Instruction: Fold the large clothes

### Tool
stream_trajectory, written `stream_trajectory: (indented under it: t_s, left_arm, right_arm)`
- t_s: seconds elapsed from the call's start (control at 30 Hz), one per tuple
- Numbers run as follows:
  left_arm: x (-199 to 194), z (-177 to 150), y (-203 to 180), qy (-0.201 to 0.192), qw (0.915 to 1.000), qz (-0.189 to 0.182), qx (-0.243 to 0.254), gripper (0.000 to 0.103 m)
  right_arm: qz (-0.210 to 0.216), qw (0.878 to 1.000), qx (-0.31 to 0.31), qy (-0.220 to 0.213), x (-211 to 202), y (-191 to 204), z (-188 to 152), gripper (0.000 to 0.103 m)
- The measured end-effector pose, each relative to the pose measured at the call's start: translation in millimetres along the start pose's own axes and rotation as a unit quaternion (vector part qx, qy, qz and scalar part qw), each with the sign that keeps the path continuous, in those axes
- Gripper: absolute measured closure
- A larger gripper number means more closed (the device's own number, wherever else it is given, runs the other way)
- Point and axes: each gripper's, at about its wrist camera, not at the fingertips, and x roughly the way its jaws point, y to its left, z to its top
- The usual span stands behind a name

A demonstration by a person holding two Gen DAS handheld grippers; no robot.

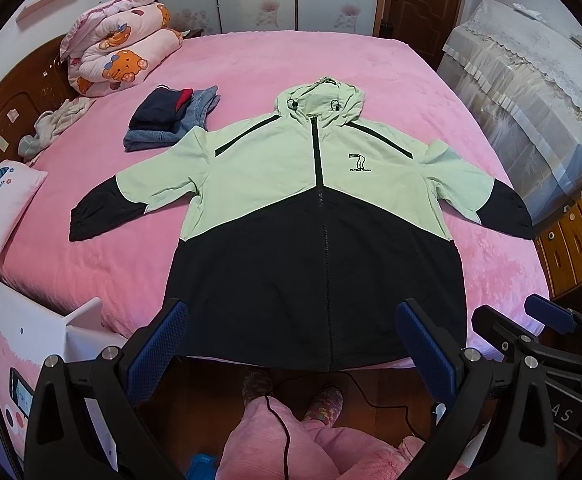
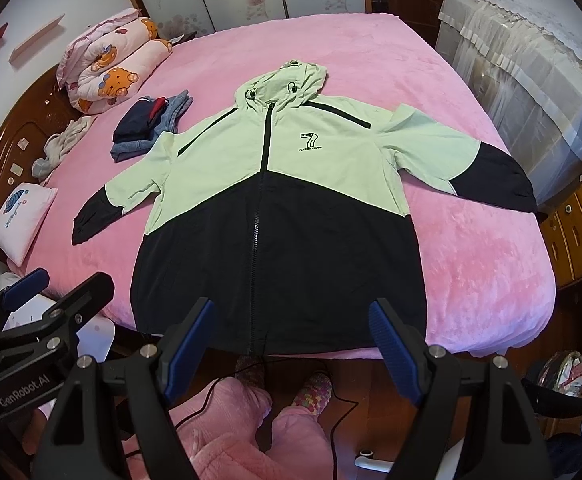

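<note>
My left tongs (image 1: 291,344) and right tongs (image 2: 291,344) both hang apart and empty over the foot of the bed (image 2: 471,260). The jacket (image 1: 315,220) lies flat on it, front up, zipped, its long axis running hem at 6 o'clock to hood (image 1: 319,96) at 12, sleeves spread toward 9 and 3. I judge it light, limp and a little slick, so it will sag and slide. I would pinch a sleeve cuff (image 1: 83,224) or a hem corner, through both layers.

The jacket (image 2: 275,184) chest bears a large "7"; the left tongs (image 2: 31,292) body reads "GenRobot.AI".
</note>
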Motion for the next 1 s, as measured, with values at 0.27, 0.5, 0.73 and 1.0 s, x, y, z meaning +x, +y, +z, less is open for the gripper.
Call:
stream_trajectory:
  t_s: [0.27, 0.5, 0.73, 1.0]
  left_arm:
    - [0.9, 0.0, -0.4, 0.003, 1.0000, -0.006, -0.002, 0.001]
    - [4.6, -2.8, -3.5, 0.013, 0.9999, -0.008, 0.004, 0.001]
    - [12.4, -9.1, 8.4, 0.041, 0.9991, -0.005, -0.009, 0.001]
    - [40.0, -11.9, 45.5, 0.094, 0.9932, 0.013, -0.066, 0.001]
  right_arm:
    - [0.000, 1.000, 0.000, 0.002, 3.4, -0.1, 1.2, 0.023]
    - [-0.001, 1.000, 0.009, 0.005, 7.6, -3.5, 1.0, 0.023]
    - [0.024, 0.999, 0.028, 0.030, 22.3, -5.5, -4.4, 0.023]
    - [0.033, 0.997, 0.045, 0.062, 57.6, -5.2, -4.8, 0.023]
